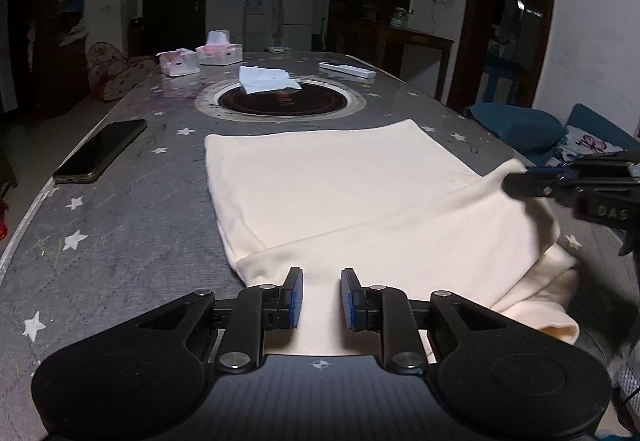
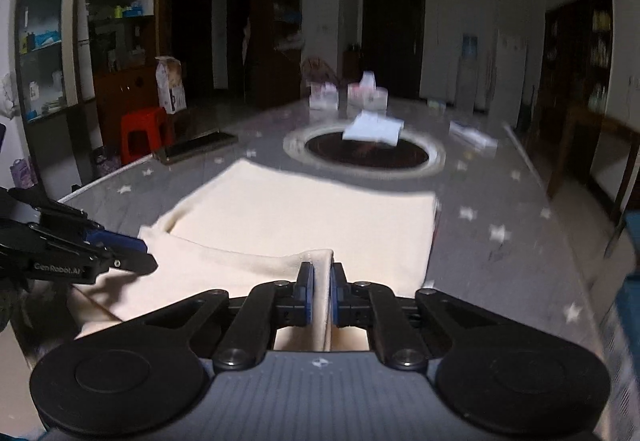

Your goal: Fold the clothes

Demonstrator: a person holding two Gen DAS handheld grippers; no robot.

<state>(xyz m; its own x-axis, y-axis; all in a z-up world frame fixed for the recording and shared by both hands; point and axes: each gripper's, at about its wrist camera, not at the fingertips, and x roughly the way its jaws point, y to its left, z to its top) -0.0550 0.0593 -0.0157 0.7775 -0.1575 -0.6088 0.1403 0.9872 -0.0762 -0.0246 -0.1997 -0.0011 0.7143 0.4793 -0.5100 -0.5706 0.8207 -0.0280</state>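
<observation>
Nearest the left wrist lens, the left gripper (image 1: 320, 297) stands with its blue-padded jaws spread apart, nothing between them, poised over the near fold of the cream garment (image 1: 320, 177); that garment lies on the grey star-patterned table (image 1: 120, 233), flat from centre towards 12 o'clock, its near portion doubled over and lifted towards 3 o'clock; there the right gripper (image 1: 520, 177) meets the raised cloth edge. In the right wrist view, which is motion-blurred, the right gripper (image 2: 322, 289) has its jaws pressed together on a ridge of cream garment (image 2: 304, 209) that stands up between the pads; the left gripper (image 2: 136, 253) enters at 9 o'clock, touching the cloth's left edge. Beyond the garment at 12 o'clock a round dark inset (image 1: 280, 101) sits in the table, a white folded cloth (image 1: 266, 79) lying on its far rim; a black phone (image 1: 100, 157) lies at 10 o'clock, well apart from the garment; two tissue boxes (image 1: 200, 57) stand farther back at 11 o'clock; a white remote (image 1: 347, 69) rests at 1 o'clock.
</observation>
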